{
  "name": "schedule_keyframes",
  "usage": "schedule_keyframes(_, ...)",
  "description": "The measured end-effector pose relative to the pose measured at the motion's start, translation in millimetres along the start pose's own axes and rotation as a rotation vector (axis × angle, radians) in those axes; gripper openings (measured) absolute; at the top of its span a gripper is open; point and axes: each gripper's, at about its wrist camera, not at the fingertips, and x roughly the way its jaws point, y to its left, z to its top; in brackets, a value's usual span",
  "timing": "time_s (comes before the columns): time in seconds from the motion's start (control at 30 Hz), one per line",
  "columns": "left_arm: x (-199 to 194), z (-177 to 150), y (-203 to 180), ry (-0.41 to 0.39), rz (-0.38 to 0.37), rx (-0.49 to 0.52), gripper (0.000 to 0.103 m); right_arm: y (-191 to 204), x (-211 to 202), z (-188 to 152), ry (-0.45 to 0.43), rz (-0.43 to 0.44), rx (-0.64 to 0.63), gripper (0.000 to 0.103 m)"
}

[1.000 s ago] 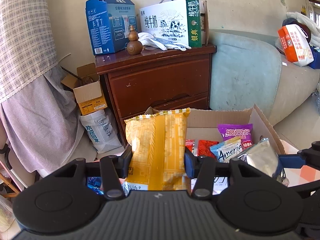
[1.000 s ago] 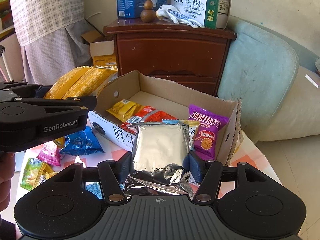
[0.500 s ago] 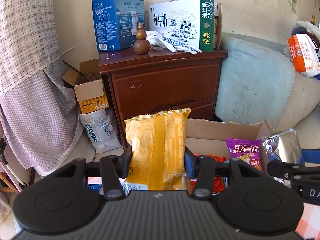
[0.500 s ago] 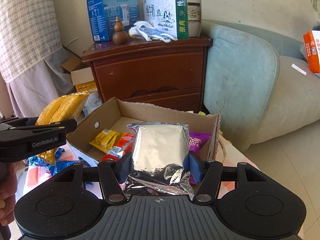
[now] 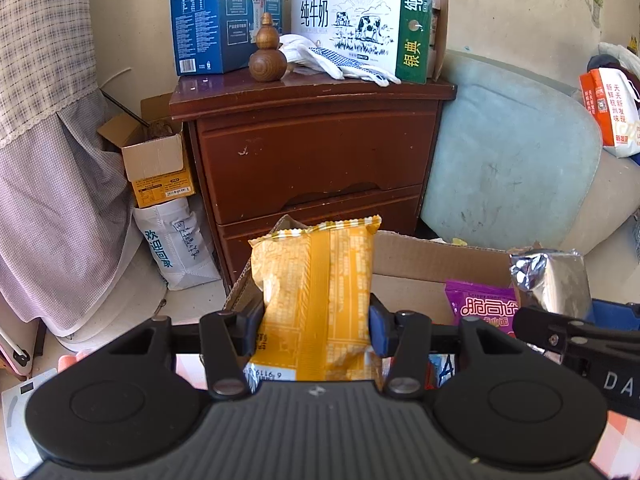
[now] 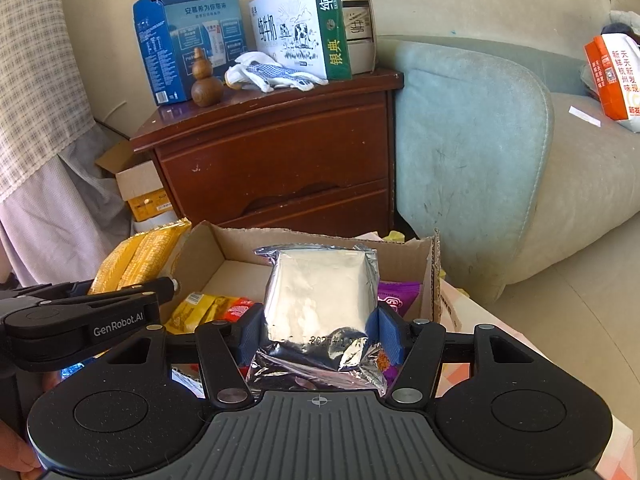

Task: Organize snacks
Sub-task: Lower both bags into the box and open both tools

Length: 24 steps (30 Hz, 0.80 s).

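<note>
Snacks are mid-transfer: left gripper (image 5: 316, 316) clamps a yellow packet (image 5: 316, 296), right gripper (image 6: 318, 330) clamps a foil packet (image 6: 320, 292). Next: lower each into the cardboard box (image 6: 224, 244), then release.

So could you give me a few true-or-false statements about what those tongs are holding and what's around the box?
1. The left tongs grip a yellow snack packet. True.
2. The right tongs are empty. False: they are shut on a silver foil packet.
3. The cardboard box has nothing in it. False: a purple packet and other snacks lie inside.
4. A wooden gourd stands on the brown cabinet. True.
5. White gloves lie on the cabinet by the milk carton. True.
</note>
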Motion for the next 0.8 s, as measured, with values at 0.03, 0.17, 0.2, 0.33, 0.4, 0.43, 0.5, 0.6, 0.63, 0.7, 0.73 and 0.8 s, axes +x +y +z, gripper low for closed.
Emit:
schedule_keyframes(0.03,3,0,0,0.003,-0.003,0.0,0.05,-1,3,0,-0.004,-0.005,0.014,0.059)
schedule_keyframes(0.17,9,-3,-2,0.001,0.002,0.008,0.067,-3,13,0,-0.006,-0.024,0.055,0.06)
schedule_keyframes(0.2,8,-4,-3,-0.004,0.007,0.008,0.071,-4,13,-1,-0.015,-0.027,0.061,0.061)
schedule_keyframes(0.33,1,-2,-2,-0.011,0.0,0.006,0.073,-1,11,0,-0.004,-0.007,0.052,0.062)
schedule_keyframes(0.4,-2,-3,2,-0.004,-0.005,-0.01,0.073,1,9,-1,0.005,-0.002,0.041,0.062)
schedule_keyframes(0.43,-4,-4,3,-0.002,-0.005,-0.014,0.074,3,8,-2,0.01,0.001,0.031,0.062)
schedule_keyframes(0.5,-7,-5,5,0.002,0.0,-0.013,0.074,7,6,-4,0.015,0.002,0.003,0.063)
schedule_keyframes(0.6,-13,-6,9,0.014,0.002,-0.013,0.074,11,2,-6,0.025,0.009,-0.034,0.064)
schedule_keyframes(0.63,-15,-7,11,0.016,-0.002,-0.015,0.074,12,1,-8,0.03,0.014,-0.043,0.064)
schedule_keyframes(0.7,-20,-10,14,0.021,-0.006,-0.019,0.074,15,-2,-11,0.043,0.021,-0.059,0.066)
schedule_keyframes(0.73,-22,-11,16,0.022,-0.006,-0.019,0.074,16,-3,-13,0.047,0.024,-0.068,0.066)
schedule_keyframes(0.8,-27,-15,18,0.024,-0.004,-0.013,0.074,19,-6,-17,0.057,0.031,-0.094,0.067)
